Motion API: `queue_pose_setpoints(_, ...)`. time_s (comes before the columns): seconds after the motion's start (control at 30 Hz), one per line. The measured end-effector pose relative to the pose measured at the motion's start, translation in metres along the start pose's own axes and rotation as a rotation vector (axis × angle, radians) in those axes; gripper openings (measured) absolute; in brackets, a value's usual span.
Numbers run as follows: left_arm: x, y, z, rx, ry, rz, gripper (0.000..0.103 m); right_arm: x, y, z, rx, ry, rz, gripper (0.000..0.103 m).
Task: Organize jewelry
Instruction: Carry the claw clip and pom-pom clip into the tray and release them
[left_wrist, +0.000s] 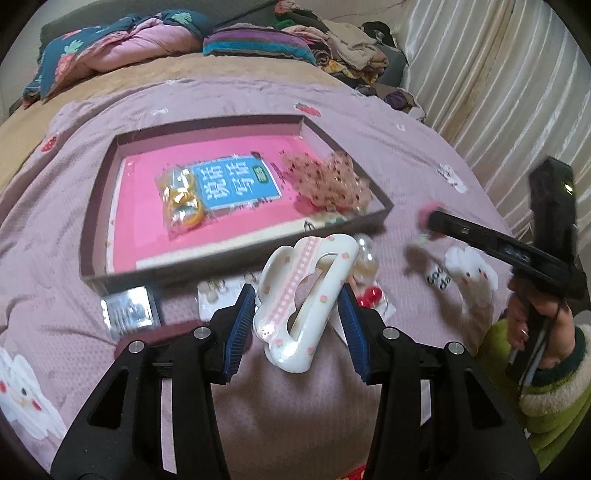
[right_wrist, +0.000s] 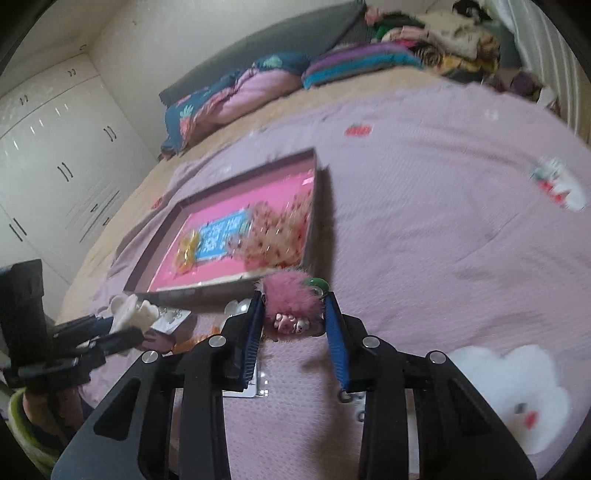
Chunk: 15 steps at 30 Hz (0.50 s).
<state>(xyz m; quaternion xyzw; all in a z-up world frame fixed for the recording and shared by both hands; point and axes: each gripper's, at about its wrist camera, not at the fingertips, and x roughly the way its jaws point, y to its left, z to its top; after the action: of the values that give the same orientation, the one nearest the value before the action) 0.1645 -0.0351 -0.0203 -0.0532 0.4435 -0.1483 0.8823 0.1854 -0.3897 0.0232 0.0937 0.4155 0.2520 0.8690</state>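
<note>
both grippers are clamped: left gripper (left_wrist: 297, 314) on white hair claw (left_wrist: 306, 295), right gripper (right_wrist: 293, 314) on pink pompom (right_wrist: 291, 299).

Both wrist views low over bed (left_wrist: 388, 122), facing headboard; shared: tray (left_wrist: 110, 206) (right_wrist: 314, 206), pillows (right_wrist: 229, 96).

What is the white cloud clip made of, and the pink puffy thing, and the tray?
The white cloud clip looks like hard glossy plastic: light glints off its smooth curves. The pink puffy thing looks like soft fake fur, its hairs standing out in a fuzzy edge. The tray seems to be stiff cardboard with thin, dull, straight walls, though blur leaves that unsure.
</note>
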Motion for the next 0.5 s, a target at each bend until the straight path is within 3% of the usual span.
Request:
queue_pose_setpoints(0.27, -0.005, 0.008, 0.026, -0.009, -0.035, 0.001, 0.038, -0.031, 0.002, 0.017, -0.044, -0.087, -0.069, 0.031)
queue_pose_setpoints(0.5, -0.007, 0.022, 0.039, -0.037, -0.052, 0.009, 0.038, -0.032, 0.012, 0.034, -0.093, -0.114, -0.128, 0.031)
